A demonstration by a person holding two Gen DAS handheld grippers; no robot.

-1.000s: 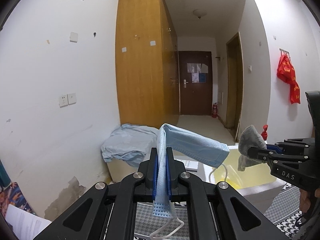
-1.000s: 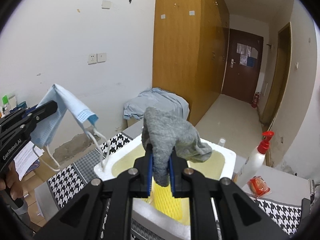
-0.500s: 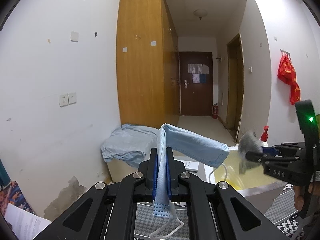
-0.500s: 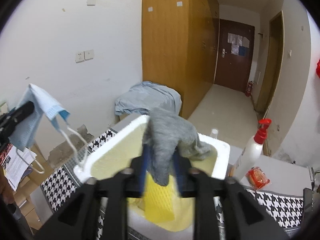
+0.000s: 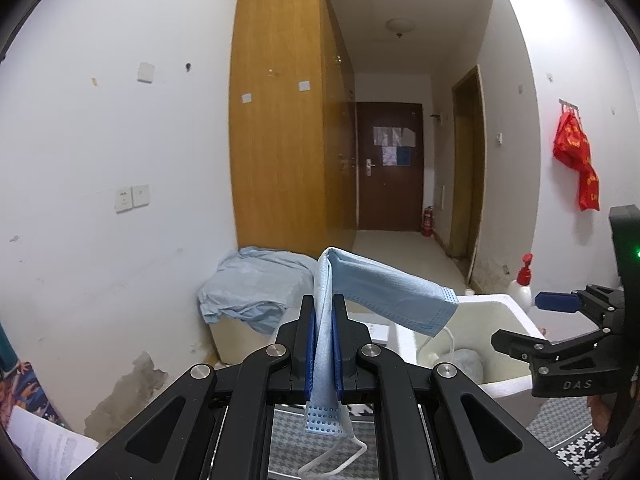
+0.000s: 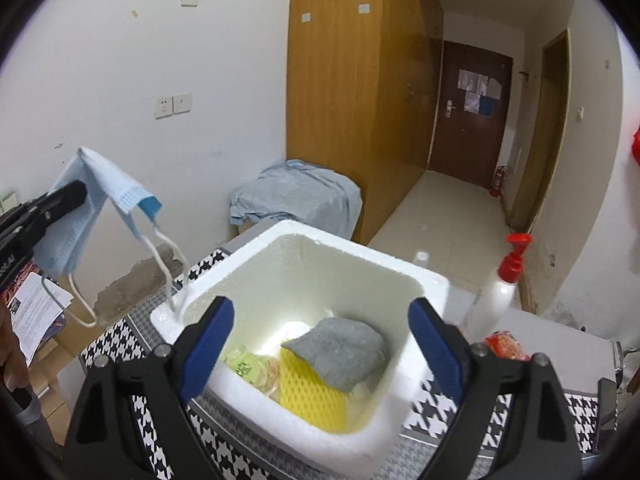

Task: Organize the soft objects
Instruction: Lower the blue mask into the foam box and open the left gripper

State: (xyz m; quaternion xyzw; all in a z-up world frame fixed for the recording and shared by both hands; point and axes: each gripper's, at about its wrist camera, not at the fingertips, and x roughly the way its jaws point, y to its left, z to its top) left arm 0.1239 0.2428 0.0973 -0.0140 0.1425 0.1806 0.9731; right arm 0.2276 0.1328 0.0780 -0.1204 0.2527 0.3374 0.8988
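A blue face mask [image 5: 384, 292] hangs folded from my left gripper [image 5: 323, 322], which is shut on it; its white ear loops dangle below. In the right wrist view the same mask [image 6: 86, 208] is held at the left, one loop touching the rim of the white foam box [image 6: 256, 248]. My right gripper [image 6: 320, 338] hovers over that box, its jaws opening wide with nothing between them. A grey cloth [image 6: 340, 352] lies inside the box on a yellow mesh sponge [image 6: 308, 396], also visible as a grey cloth [image 5: 464, 362] in the left wrist view.
A white pump bottle with a red top [image 6: 500, 292] and a red packet [image 6: 504, 344] stand right of the box on the houndstooth tablecloth [image 6: 116, 344]. A green-labelled packet [image 6: 248, 366] lies in the box. Crumpled pale blue fabric [image 6: 296, 196] covers a low stand behind. Papers [image 6: 36, 312] lie at left.
My right gripper opened and let go of the grey cloth, which dropped into the foam box onto the yellow sponge. The left gripper kept still with the mask.
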